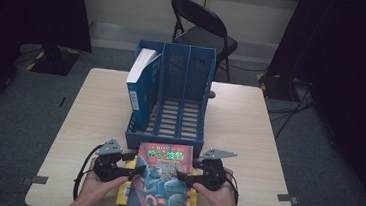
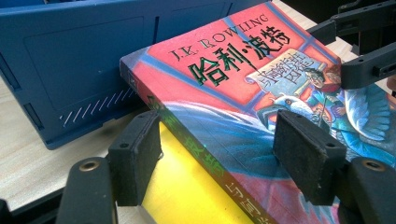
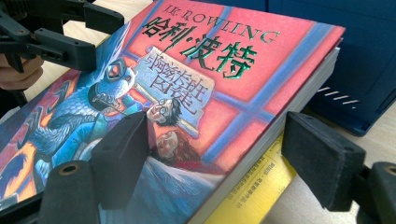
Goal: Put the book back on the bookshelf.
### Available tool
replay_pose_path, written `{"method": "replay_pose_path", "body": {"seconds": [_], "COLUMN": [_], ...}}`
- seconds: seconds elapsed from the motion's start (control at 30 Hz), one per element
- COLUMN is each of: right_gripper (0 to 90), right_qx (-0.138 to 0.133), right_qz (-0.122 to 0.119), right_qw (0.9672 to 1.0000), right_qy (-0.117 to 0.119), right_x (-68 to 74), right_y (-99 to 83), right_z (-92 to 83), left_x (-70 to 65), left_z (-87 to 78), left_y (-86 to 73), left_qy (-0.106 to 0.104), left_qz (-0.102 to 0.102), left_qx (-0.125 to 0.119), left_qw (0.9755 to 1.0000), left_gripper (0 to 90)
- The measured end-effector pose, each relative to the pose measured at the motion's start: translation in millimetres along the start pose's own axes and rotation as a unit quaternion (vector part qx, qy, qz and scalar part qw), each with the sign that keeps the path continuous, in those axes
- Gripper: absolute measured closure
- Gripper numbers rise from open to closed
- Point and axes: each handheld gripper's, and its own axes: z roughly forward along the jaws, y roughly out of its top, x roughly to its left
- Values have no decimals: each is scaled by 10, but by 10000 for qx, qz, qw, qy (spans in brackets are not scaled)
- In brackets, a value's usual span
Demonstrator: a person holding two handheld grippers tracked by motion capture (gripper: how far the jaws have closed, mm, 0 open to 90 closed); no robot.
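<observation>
Between the two pairs of fingers, at the near edge of the desk (image 1: 250,119), lies the red-and-blue book (image 1: 164,179), flat on top of a yellow book (image 1: 125,194) and just in front of the blue file rack (image 1: 171,102); the left gripper (image 1: 127,171) sits at its spine side, the right gripper (image 1: 189,176) at its page side. Seen from the left gripper view, the left fingers (image 2: 135,163) stand apart and straddle the spine edge of the red-and-blue book (image 2: 243,93): one pad hangs over the cover, the other sits beside the spine above the yellow book (image 2: 187,186), neither pressing. Seen from the right gripper view, the right fingers (image 3: 123,158) are likewise spread across the page edge of the red-and-blue book (image 3: 224,79); one pad lies over the cover, the other stands clear beyond the pages, above the yellow book (image 3: 254,191); nothing is gripped. A white-and-blue book (image 1: 139,86) stands in the rack's left slot, well beyond the fingers.
</observation>
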Motion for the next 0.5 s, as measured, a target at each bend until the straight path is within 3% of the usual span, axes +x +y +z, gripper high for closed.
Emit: {"method": "replay_pose_path", "body": {"seconds": [0.3, 0.5], "right_gripper": [328, 436], "right_qx": [-169, -353], "right_qz": [342, 341], "right_qw": [9992, 9986], "right_qy": [148, 201], "right_x": [-44, -36], "right_y": [-7, 20], "right_z": [-55, -135], "left_x": [-9, -22], "left_z": [18, 30], "left_y": [-5, -5], "left_qy": [-23, -25], "left_qz": [11, 26], "left_qx": [-38, -44], "left_qw": [10000, 10000], "left_gripper": [318, 317]}}
